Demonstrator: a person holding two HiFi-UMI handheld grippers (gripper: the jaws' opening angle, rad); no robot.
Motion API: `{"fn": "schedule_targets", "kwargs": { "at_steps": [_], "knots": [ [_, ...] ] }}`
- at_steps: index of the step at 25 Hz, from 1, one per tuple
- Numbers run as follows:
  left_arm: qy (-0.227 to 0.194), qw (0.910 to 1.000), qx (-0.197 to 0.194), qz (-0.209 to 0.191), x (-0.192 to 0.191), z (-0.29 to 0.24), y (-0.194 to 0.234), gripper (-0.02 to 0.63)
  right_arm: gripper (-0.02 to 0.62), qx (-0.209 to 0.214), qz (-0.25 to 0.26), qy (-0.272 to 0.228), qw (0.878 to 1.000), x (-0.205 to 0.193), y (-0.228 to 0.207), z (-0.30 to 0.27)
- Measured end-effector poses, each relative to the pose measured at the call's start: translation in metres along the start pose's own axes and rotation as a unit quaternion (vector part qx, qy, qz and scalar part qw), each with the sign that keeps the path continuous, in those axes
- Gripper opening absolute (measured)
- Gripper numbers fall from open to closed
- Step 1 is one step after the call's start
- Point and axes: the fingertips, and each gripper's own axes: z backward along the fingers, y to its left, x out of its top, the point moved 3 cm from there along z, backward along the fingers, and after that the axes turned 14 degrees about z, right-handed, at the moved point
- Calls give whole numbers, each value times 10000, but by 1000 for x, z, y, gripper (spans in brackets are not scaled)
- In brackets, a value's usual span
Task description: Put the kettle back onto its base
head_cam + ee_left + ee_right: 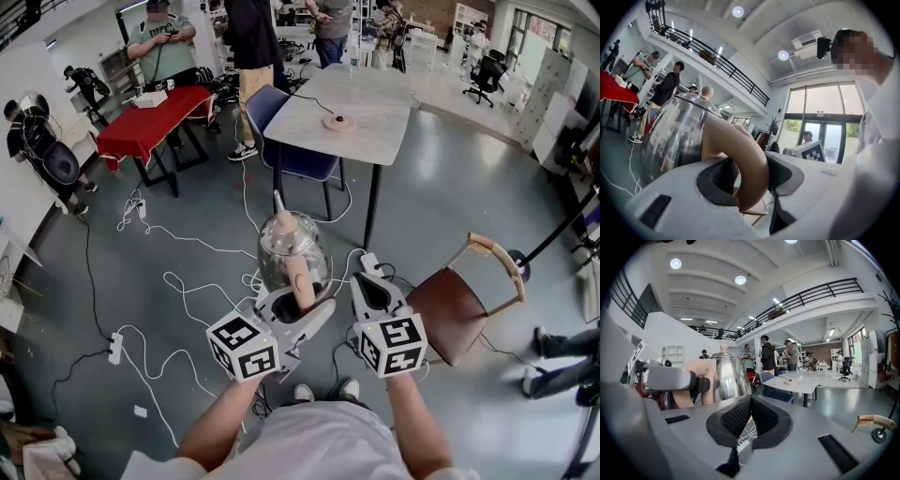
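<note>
A shiny steel kettle with a beige handle and a round lid knob hangs above the floor in front of me. My left gripper is shut on that handle, with the kettle body just beyond its pads. To the right, my right gripper is shut with nothing in it, beside the kettle. The round beige base lies on the grey table farther ahead; in the right gripper view the base is small and distant.
A brown chair stands at the right. A blue chair is tucked under the table. White cables and a power strip lie on the floor. A red table and standing people are at the back left.
</note>
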Motion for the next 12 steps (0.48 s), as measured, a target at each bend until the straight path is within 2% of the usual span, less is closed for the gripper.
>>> {"fn": "schedule_targets", "kwargs": {
  "at_steps": [12],
  "knots": [
    [57, 9998, -164, -54, 9, 18, 17, 164, 5, -51, -40, 130, 9999, 8, 27, -22]
  ]
}}
